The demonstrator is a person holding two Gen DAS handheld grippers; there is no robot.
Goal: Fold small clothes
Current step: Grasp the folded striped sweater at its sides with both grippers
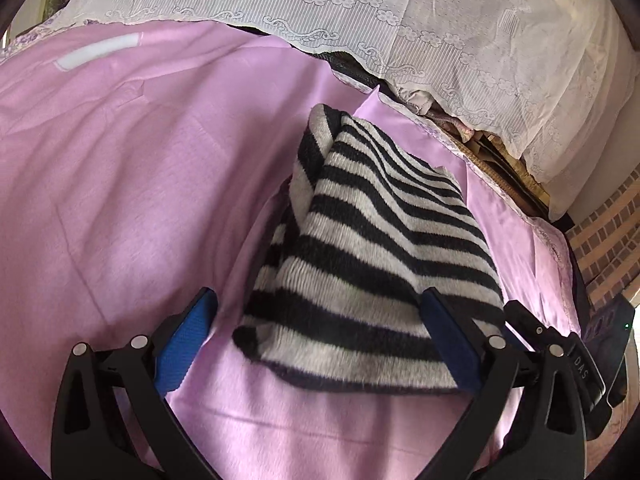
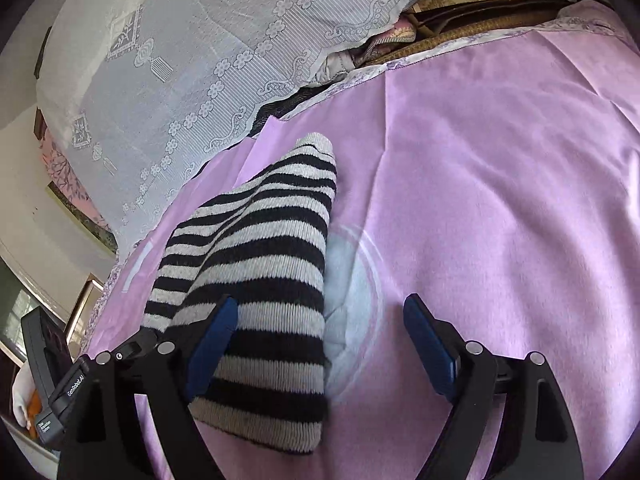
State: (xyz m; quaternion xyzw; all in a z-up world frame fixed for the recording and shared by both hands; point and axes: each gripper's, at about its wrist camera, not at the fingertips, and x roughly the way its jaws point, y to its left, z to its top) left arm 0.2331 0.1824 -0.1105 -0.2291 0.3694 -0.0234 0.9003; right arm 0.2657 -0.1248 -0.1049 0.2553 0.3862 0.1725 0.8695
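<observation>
A folded black-and-white striped knit garment (image 1: 372, 248) lies on a pink cloth (image 1: 120, 208). In the left wrist view my left gripper (image 1: 320, 304) is open, its blue-padded fingers (image 1: 184, 344) set wide with the garment's near end between them. In the right wrist view the same garment (image 2: 260, 280) lies on the pink cloth (image 2: 500, 200). My right gripper (image 2: 320, 316) is open, with its left finger (image 2: 214, 344) over the garment's near part and its right finger (image 2: 428, 344) over bare cloth.
A white lace cover (image 1: 400, 20) drapes over bedding at the far side, also in the right wrist view (image 2: 180, 60). A pale round print (image 2: 352, 300) shows on the pink cloth beside the garment. A brick wall (image 1: 608, 232) stands at the right.
</observation>
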